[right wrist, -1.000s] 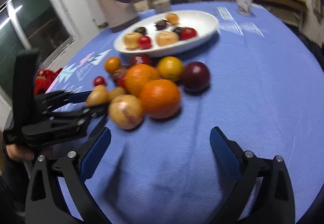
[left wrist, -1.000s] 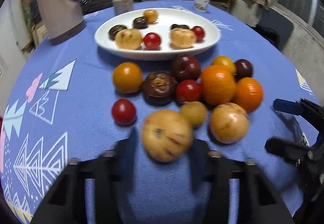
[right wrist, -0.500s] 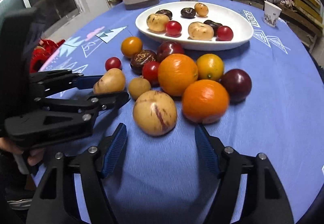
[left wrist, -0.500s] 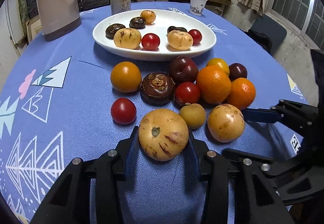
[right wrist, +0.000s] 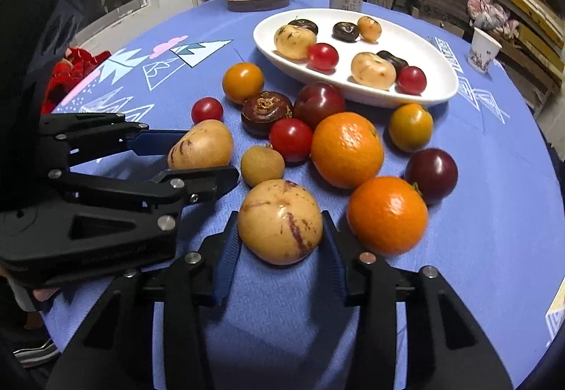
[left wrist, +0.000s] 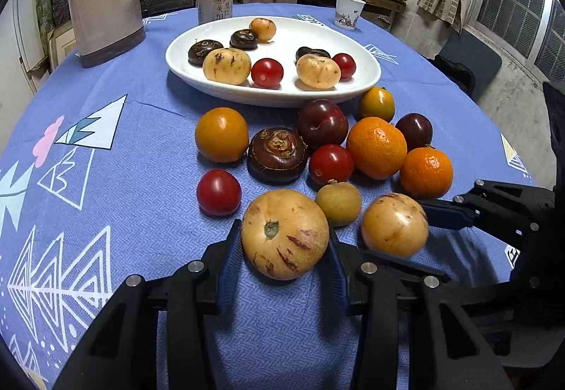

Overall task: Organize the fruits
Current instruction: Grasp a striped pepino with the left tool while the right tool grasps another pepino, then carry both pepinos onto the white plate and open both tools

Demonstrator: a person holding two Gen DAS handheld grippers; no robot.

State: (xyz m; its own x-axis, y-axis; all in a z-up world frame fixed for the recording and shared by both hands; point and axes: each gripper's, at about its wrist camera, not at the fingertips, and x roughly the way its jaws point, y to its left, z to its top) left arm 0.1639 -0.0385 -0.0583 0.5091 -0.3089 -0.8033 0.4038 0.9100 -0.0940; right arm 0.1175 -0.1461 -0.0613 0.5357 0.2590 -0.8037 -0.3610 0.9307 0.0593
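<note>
Melons are gripped on both sides: one streaked melon is clamped by the left tool, another by the right tool (both on the blue worktop, near the white plate).

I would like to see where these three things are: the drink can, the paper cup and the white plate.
drink can (left wrist: 214, 7), left wrist view, on its printed front.
paper cup (left wrist: 349, 11), left wrist view, on its side wall.
white plate (right wrist: 438, 72), right wrist view, on a bare inner part near its right end.
</note>
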